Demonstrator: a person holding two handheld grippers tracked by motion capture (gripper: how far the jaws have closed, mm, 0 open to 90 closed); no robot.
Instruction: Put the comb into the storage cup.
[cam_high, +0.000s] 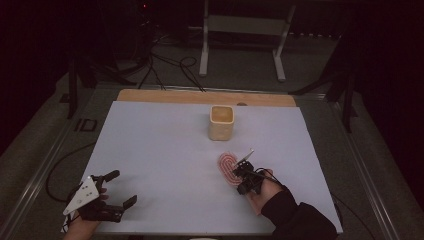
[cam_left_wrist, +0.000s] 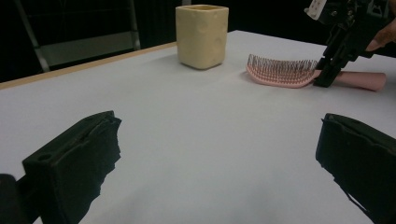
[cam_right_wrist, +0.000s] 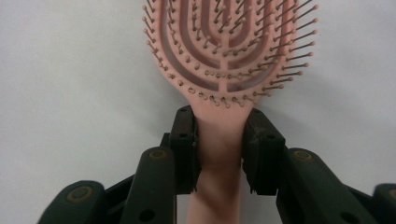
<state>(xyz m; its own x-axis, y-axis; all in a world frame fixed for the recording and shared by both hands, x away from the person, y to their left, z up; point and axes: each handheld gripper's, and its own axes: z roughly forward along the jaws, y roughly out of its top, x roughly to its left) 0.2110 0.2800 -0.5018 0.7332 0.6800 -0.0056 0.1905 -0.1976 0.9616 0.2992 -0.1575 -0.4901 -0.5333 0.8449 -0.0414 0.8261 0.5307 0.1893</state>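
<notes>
On the white tabletop (cam_high: 165, 150), the pink hairbrush (cam_right_wrist: 229, 51) lies bristles-up, near the yellow cup (cam_high: 221, 122). The right gripper (cam_right_wrist: 219, 144) has its jaws clamped on the handle; lifting is left. The left gripper (cam_left_wrist: 217, 158) waits, jaws wide, holding nothing.

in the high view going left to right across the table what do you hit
left tongs → cream cup → pink hairbrush → right tongs, closed on the brush's handle
</notes>
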